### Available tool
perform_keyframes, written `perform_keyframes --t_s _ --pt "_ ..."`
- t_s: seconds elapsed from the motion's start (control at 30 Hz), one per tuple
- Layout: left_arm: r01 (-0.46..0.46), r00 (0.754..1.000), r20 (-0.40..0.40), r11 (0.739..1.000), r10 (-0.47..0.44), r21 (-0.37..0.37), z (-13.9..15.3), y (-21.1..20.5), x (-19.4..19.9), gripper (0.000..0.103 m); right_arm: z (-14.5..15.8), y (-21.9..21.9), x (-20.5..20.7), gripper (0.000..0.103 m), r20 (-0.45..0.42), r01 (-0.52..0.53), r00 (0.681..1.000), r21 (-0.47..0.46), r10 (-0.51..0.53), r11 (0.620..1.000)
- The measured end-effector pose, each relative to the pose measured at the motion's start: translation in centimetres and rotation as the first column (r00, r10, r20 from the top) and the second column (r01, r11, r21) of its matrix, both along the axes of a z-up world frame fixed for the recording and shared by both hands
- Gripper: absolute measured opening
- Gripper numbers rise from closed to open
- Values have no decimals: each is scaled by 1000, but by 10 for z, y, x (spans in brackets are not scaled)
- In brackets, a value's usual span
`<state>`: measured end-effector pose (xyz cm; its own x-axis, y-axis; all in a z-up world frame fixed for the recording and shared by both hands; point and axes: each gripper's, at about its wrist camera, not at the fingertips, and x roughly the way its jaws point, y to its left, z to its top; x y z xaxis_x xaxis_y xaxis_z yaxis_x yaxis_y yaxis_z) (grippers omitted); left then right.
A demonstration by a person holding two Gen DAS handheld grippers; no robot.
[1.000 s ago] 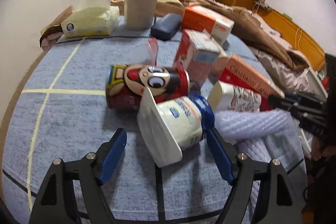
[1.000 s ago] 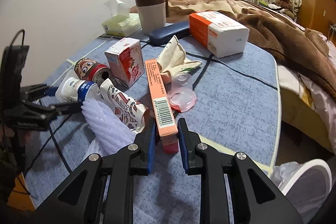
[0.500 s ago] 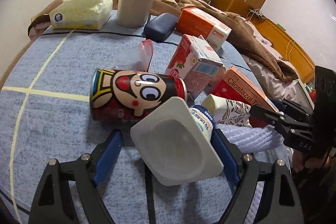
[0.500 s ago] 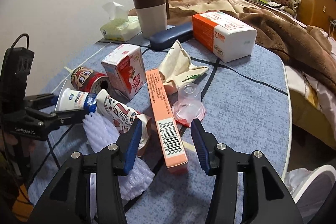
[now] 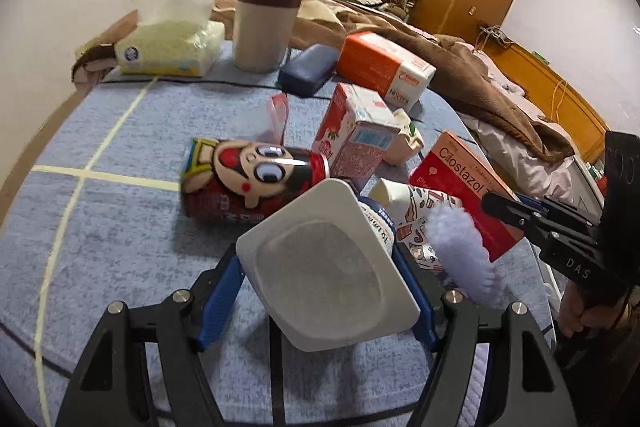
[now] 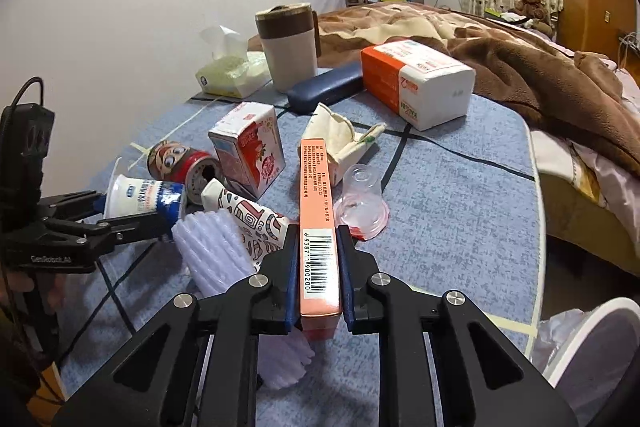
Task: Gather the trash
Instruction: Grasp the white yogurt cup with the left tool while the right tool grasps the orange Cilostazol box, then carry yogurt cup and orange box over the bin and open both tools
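While both grippers work the same litter heap on a blue-grey cloth-covered table (image 6: 460, 195), holdings stand as follows.

Left gripper (image 5: 320, 291): jaws, having just been closing, now clamp a white yogurt cup (image 5: 324, 267) with a blue label, its open mouth turned toward the camera.

Right gripper (image 6: 318, 267): jaws, likewise just drawn in, pinch the barcode end of a long orange medicine box (image 6: 316, 195), which runs away from the camera.

Loose trash on the table:
- red cartoon-face drink can (image 5: 248, 183), lying on its side, touching the yogurt cup;
- pink strawberry milk carton (image 6: 250, 151), upright, just beside the can;
- patterned paper wrapper (image 6: 248, 219) and white foam fruit netting (image 6: 218, 251), left of the medicine box;
- clear plastic cup (image 6: 360, 203) with red residue, mouth down, right of the box;
- crumpled cream packaging (image 6: 340, 139), behind the box.

Other items, far edge: tissue pack (image 5: 168, 47), beige canister with brown band (image 5: 266, 23), dark blue glasses case (image 6: 326, 91), orange-and-white napkin pack (image 6: 416, 83).

Lower right corner of right view: white rim of a lined bin (image 6: 588, 343), beside the table.
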<state>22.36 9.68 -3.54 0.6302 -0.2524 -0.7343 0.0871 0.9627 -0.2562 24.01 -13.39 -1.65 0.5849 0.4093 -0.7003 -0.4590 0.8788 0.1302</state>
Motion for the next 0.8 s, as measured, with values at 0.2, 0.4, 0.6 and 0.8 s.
perform_keyframes --t_s 0.2,0.4,0.6,0.8 --pt "-12 999 46 1000 11 9 20 -1 -19 75 14 -10 -16 18 36 35 999 32 -36 999" --pt "5 996 93 1000 -7 20 41 -16 -38 75 28 -25 -35 18 69 71 995 72 -76 995" --pt "38 992 122 998 -44 45 54 -40 -54 75 38 -44 -58 18 101 117 987 81 -125 990" --pt "84 985 146 994 -94 72 62 -71 -66 75 45 -68 -78 18 123 167 976 90 -177 982"
